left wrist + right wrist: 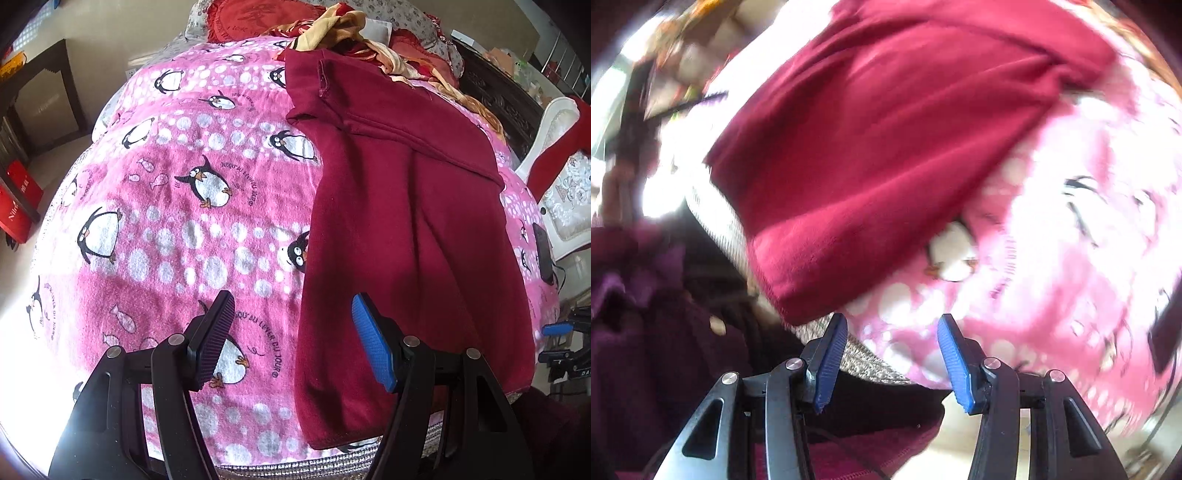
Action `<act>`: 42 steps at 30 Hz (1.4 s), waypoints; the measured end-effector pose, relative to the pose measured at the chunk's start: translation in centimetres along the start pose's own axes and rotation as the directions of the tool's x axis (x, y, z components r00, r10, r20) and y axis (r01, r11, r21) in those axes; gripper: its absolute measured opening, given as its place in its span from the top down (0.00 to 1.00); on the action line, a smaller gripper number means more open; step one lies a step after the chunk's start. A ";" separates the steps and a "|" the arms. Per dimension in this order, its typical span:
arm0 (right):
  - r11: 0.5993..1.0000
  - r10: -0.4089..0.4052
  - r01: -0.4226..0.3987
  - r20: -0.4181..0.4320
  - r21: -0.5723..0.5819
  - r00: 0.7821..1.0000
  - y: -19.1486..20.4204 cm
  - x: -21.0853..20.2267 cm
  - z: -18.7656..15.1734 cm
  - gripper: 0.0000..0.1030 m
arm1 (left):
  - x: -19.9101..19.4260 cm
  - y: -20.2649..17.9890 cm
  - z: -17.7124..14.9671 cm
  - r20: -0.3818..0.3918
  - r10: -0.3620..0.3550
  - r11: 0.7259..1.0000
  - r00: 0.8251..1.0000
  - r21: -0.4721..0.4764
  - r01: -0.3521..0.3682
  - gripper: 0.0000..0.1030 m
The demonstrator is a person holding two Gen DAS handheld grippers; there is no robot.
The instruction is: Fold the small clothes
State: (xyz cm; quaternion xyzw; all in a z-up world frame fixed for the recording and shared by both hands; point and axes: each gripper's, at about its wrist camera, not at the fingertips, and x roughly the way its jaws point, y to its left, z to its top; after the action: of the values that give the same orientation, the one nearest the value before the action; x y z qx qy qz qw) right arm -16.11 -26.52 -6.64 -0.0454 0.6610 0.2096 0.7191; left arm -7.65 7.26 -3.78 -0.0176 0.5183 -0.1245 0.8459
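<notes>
Your left gripper (295, 341) stands with its jaws spread wide and nothing between the pads. The blue pad (373, 343) hangs over the left edge of the dark red garment (406, 206), while the dark ribbed pad (216, 339) hangs over the pink penguin blanket (166, 206). Neither pad visibly presses on cloth. The gripper points steeply down at the near edge of the bed.

Your right gripper (892, 360) holds its jaws moderately apart, also with nothing between them. Both blue pads (953, 363) sit just below the garment's (868, 147) near hemmed corner, over the blanket's edge (1034, 295) and the woven mat border (857, 362) beneath it. This view is motion-blurred, so the gap between pads and cloth cannot be judged closely; the pads appear apart from the garment. This gripper also points steeply down.

The garment lies flat on the blanket, right of centre in the left wrist view. It runs from the bed's near edge toward the far end, where a folded section crosses it diagonally. Its near hem reaches the mat border.

At the far end of the bed lies a heap of red and yellow bedding (351, 29). A dark flat device (543, 251) rests on the blanket at the right edge, well apart from both grippers. In the right wrist view, a dark purple sleeve or garment (646, 295) fills the lower left.
</notes>
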 end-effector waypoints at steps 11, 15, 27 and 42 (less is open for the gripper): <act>0.905 -0.417 0.424 0.142 -0.025 0.898 3.5 -1.5 -0.1 0.53 | -1.1 -1.2 -0.9 0.019 0.011 1.000 1.000 0.022 -0.012 0.35; 0.885 -0.451 0.461 0.135 -0.062 0.882 4.2 -0.9 -1.2 0.53 | -1.3 -1.1 -1.3 0.019 0.011 1.000 1.000 0.020 -0.012 0.35; 0.860 -0.490 0.501 0.111 -0.099 0.864 4.6 0.1 -1.3 0.53 | -0.8 -0.4 -1.6 0.007 0.010 1.000 1.000 -0.009 -0.010 0.35; 0.867 -0.478 0.484 0.076 -0.116 0.875 4.7 1.2 -0.9 0.53 | 0.0 -0.2 -1.5 -0.018 0.008 1.000 1.000 -0.008 -0.008 0.35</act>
State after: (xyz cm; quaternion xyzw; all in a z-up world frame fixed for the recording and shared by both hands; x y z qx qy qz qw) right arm -18.59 -22.29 -6.98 -0.2512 0.5974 0.0681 0.7585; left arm -9.03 7.19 -4.47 -0.0179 0.5263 -0.1190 0.8417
